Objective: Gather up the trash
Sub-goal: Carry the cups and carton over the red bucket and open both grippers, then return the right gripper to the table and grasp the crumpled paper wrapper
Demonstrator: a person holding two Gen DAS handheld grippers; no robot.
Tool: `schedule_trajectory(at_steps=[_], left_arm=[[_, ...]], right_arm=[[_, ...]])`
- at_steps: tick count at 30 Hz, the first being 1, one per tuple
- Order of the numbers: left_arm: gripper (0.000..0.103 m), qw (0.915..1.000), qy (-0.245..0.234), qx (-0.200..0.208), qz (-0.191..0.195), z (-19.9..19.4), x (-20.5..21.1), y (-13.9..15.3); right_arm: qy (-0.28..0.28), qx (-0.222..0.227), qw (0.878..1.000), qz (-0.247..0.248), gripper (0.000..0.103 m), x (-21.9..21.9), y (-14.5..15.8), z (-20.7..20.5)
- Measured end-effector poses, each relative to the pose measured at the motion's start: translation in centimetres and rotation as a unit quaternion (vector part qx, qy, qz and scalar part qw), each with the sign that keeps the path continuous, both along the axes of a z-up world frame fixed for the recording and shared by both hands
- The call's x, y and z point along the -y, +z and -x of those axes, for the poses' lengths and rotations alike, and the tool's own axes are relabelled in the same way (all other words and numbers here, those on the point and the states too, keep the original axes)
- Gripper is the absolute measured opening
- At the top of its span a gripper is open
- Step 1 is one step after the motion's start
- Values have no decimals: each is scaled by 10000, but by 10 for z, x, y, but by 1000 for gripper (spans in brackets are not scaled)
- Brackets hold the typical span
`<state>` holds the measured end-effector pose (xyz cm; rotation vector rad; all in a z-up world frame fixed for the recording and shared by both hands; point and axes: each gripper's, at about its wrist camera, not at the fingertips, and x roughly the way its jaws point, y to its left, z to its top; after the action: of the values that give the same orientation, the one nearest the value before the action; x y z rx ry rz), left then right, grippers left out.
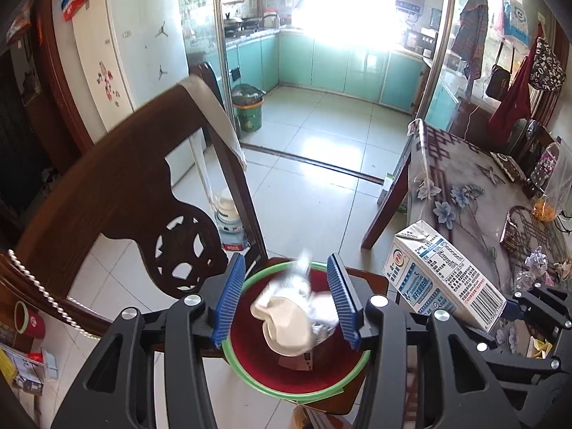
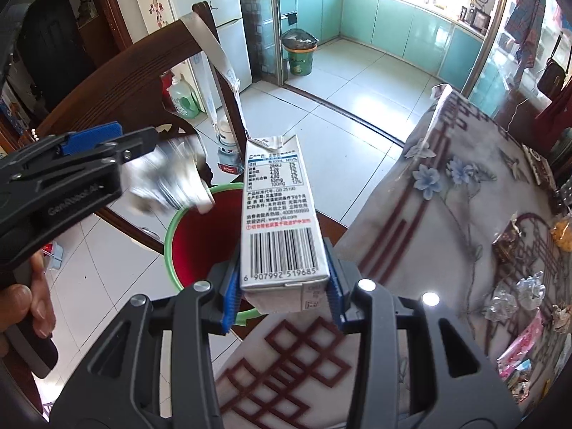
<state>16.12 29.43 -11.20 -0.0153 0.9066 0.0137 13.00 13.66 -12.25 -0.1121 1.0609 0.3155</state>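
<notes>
crumpled wrapper motion-blurred, red bin partly hidden behind milk carton, window overexposed

We hold the left tool angled downward, its jaws apart and gripping nothing. Our right tool also tilts down, jaws clamped.

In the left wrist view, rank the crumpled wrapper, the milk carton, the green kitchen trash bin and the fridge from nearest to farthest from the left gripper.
From the left gripper:
1. Crumpled wrapper, between its fingers, over the red basin.
2. Milk carton, just to the right.
3. Green trash bin, across the floor at the kitchen doorway.
4. Fridge, far left; close to the bin in depth, so tentative.
</notes>
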Motion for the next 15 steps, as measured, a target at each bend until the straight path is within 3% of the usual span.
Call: schedule_trajectory(at_steps=[2, 3, 15], left_arm=[[63, 10000, 68, -57, -35, -5, 0, -8], [78, 9999, 107, -63, -64, -7, 0, -10], [78, 9998, -91, 155, -78, 13, 24, 13]], right_arm=[[-16, -22, 10000, -89, 42, -1, -5, -5], [-41, -36, 9999, -123, 49, -1, -6, -7], [-541, 146, 9983, -176, 50, 50, 12, 17]])
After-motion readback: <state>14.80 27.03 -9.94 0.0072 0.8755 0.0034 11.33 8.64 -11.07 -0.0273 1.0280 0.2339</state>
